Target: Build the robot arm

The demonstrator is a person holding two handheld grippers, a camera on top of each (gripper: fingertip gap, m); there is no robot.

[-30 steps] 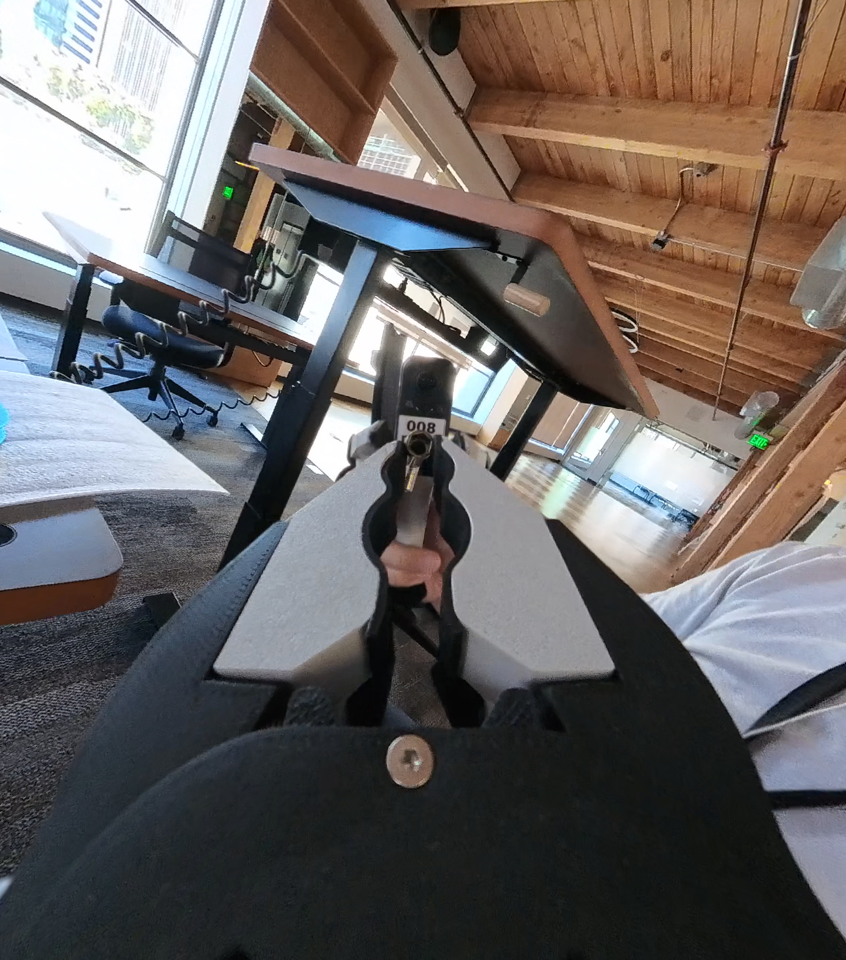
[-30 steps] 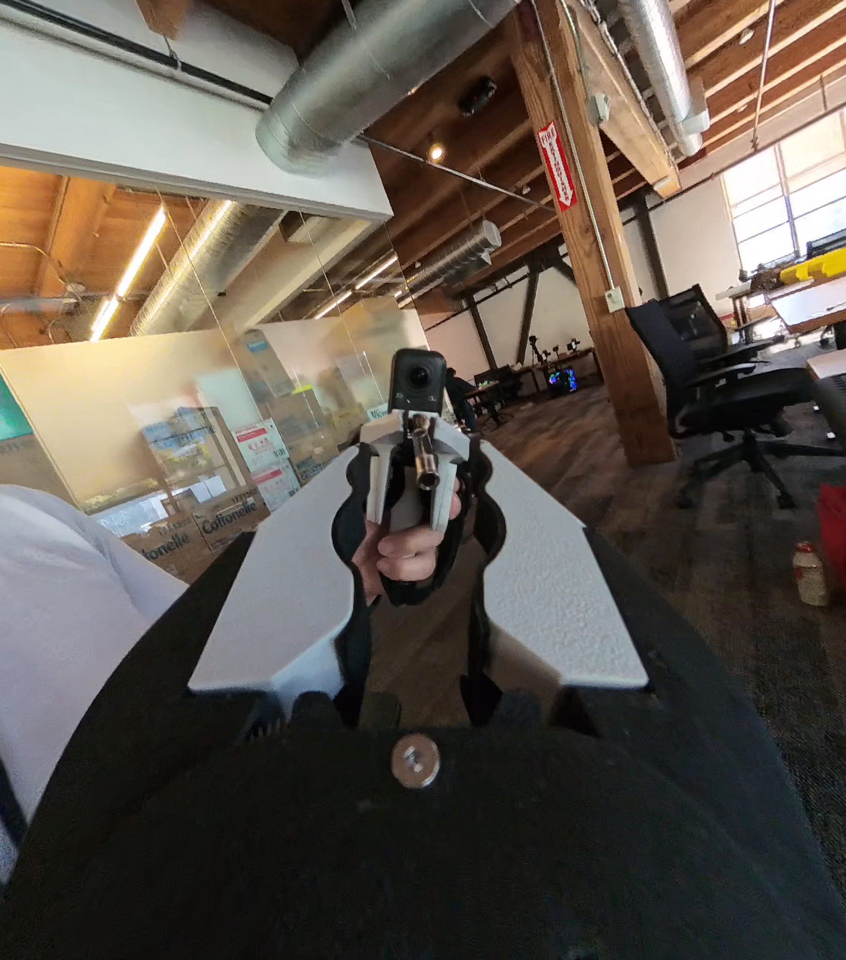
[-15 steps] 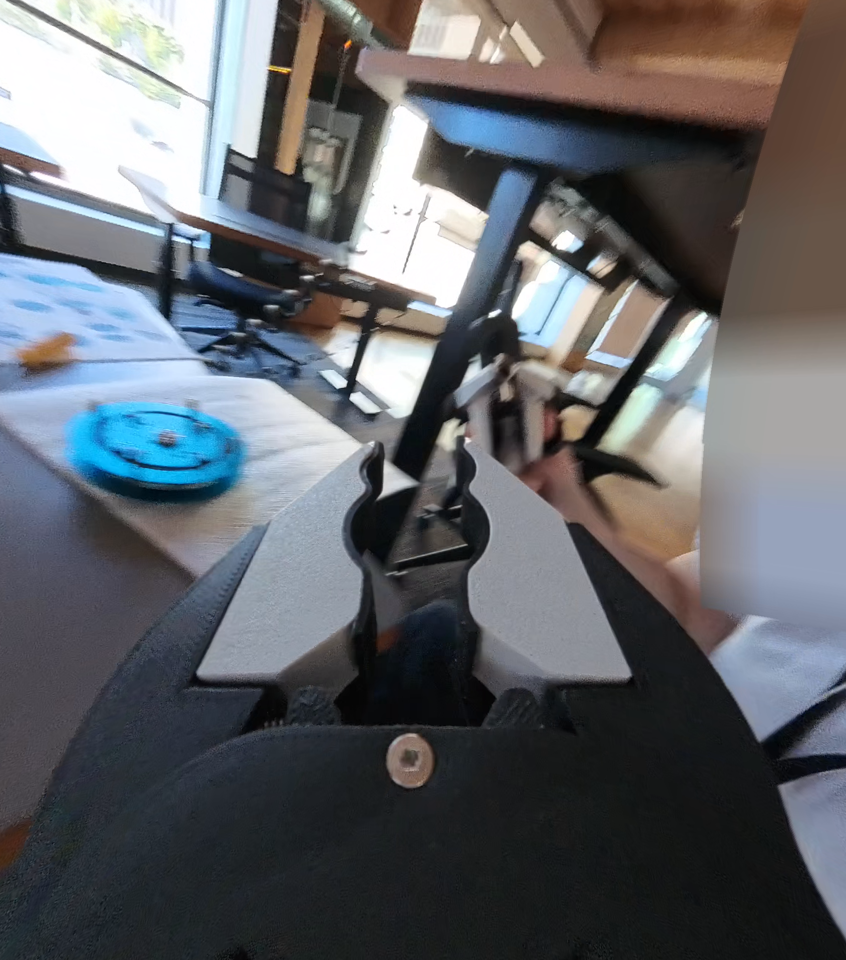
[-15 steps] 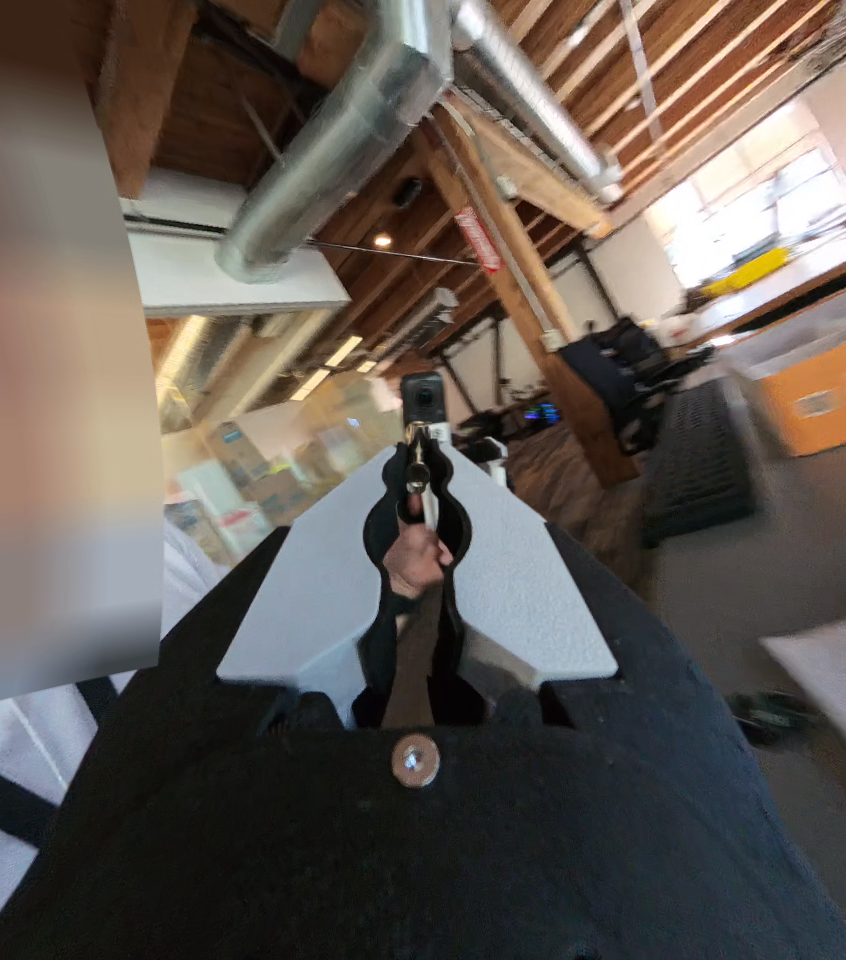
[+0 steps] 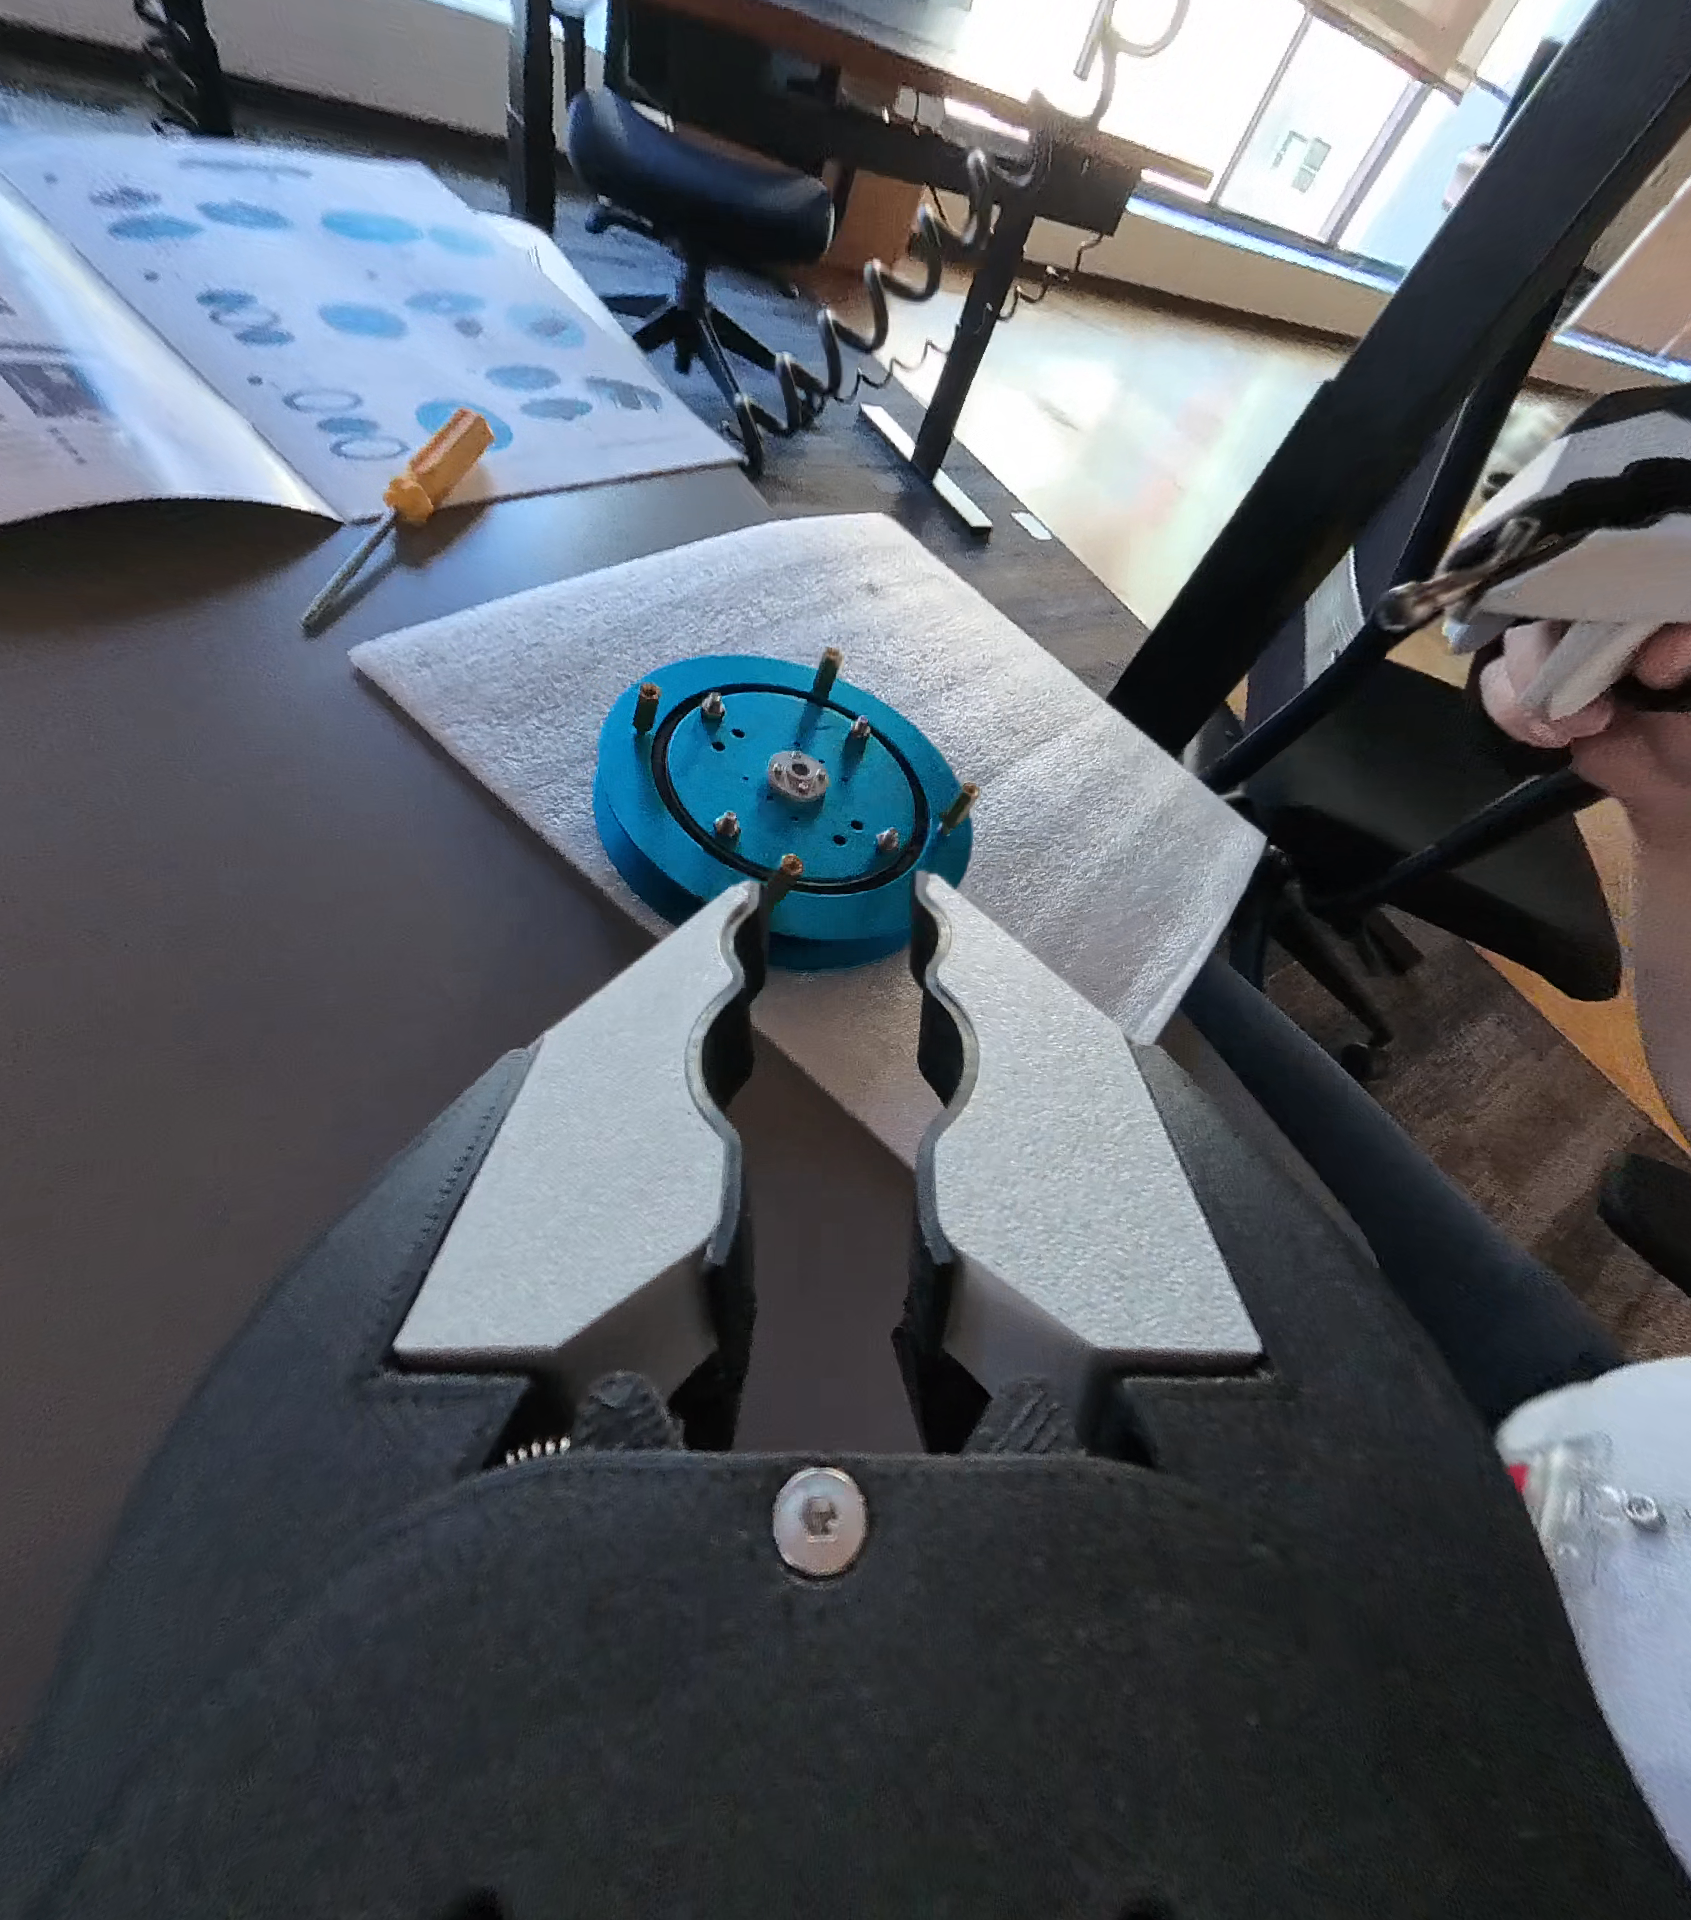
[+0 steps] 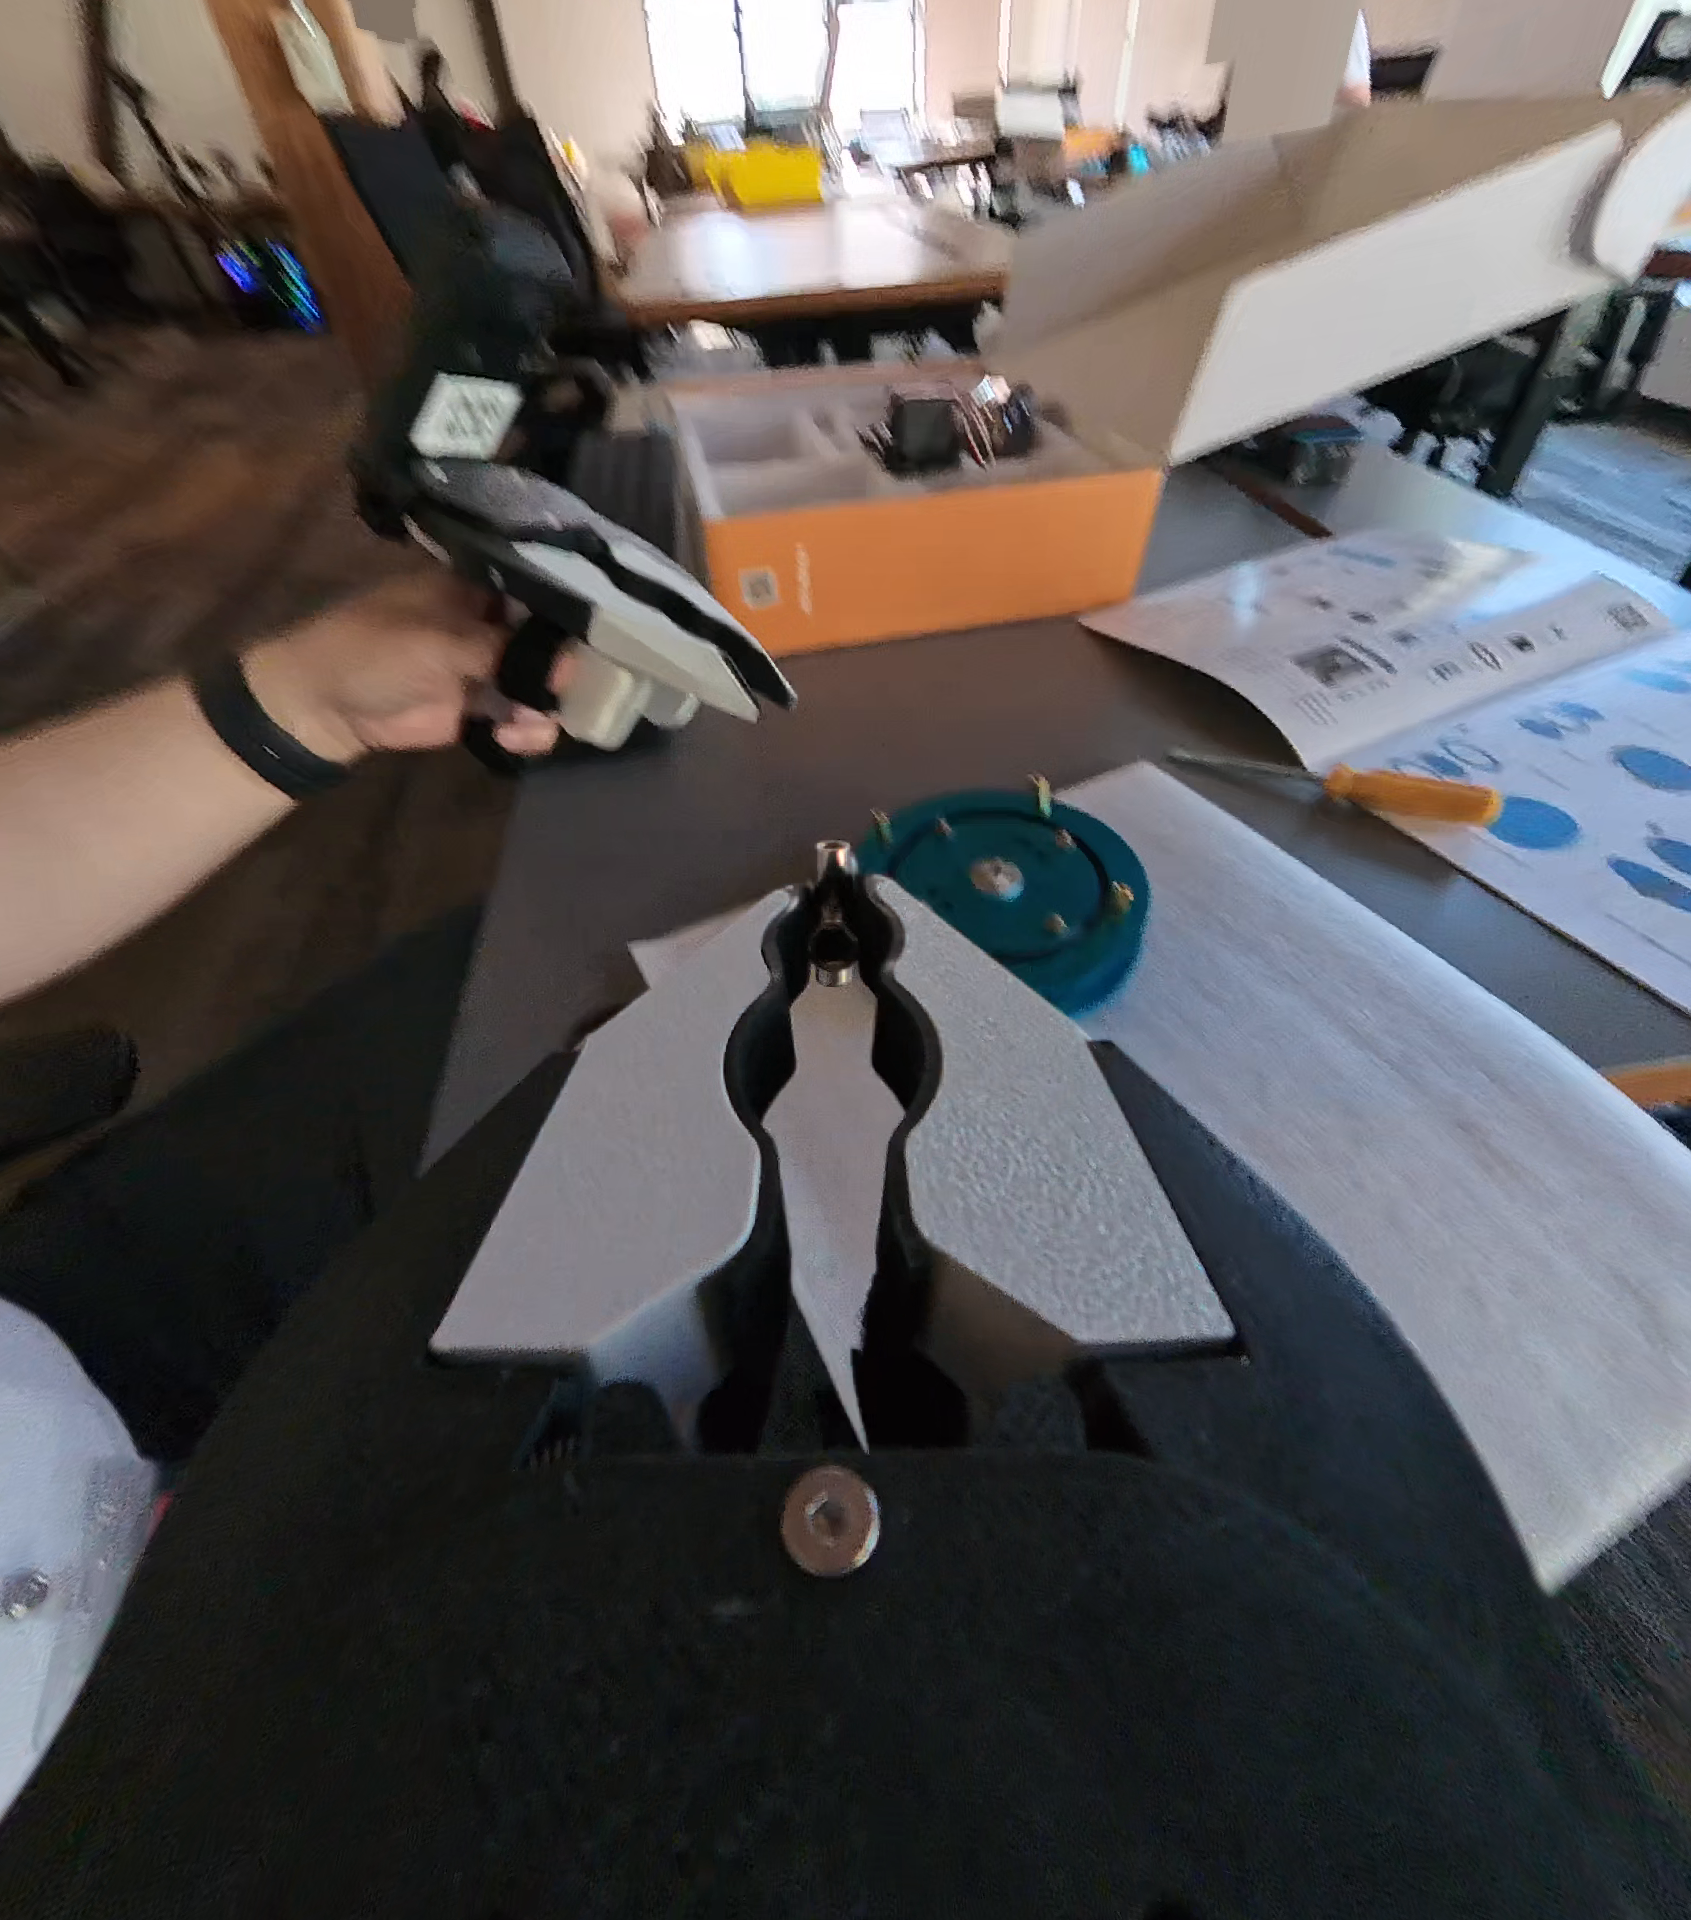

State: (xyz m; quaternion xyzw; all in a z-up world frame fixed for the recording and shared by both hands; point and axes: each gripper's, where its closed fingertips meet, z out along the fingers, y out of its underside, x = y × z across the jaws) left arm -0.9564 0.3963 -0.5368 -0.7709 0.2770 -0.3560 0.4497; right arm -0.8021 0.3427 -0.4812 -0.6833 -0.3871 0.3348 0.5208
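A blue disc (image 5: 820, 904) with several brass posts and small screws lies on a white foam sheet (image 5: 1059, 727) on a dark table. My left gripper (image 5: 836, 894) is open and empty, its tips just above the disc's near edge. My right gripper (image 6: 833, 896) is shut on a small metal pin (image 6: 833, 940) and hovers just left of the disc (image 6: 1012, 894). The right gripper also shows at the right of the left wrist view (image 5: 1589, 520), off the table edge. The left gripper shows in the right wrist view (image 6: 747, 686), above the table beyond the disc.
An orange-handled screwdriver (image 5: 434, 468) lies by an open instruction sheet (image 5: 197, 312) behind the foam. An open orange box (image 6: 924, 566) with parts stands at the table's far side. Black table legs (image 5: 1423, 343) and an office chair (image 5: 706, 208) stand beyond the edge. Left tips to right tips: about 20 cm. The orange-handled screwdriver (image 5: 434, 468) sits 30 cm or so from the ends of my left fingers.
Both grippers were raised and facing each other tip to tip at the pin. They have swung down to the table and disc. The left gripper has opened; the right keeps the pin.
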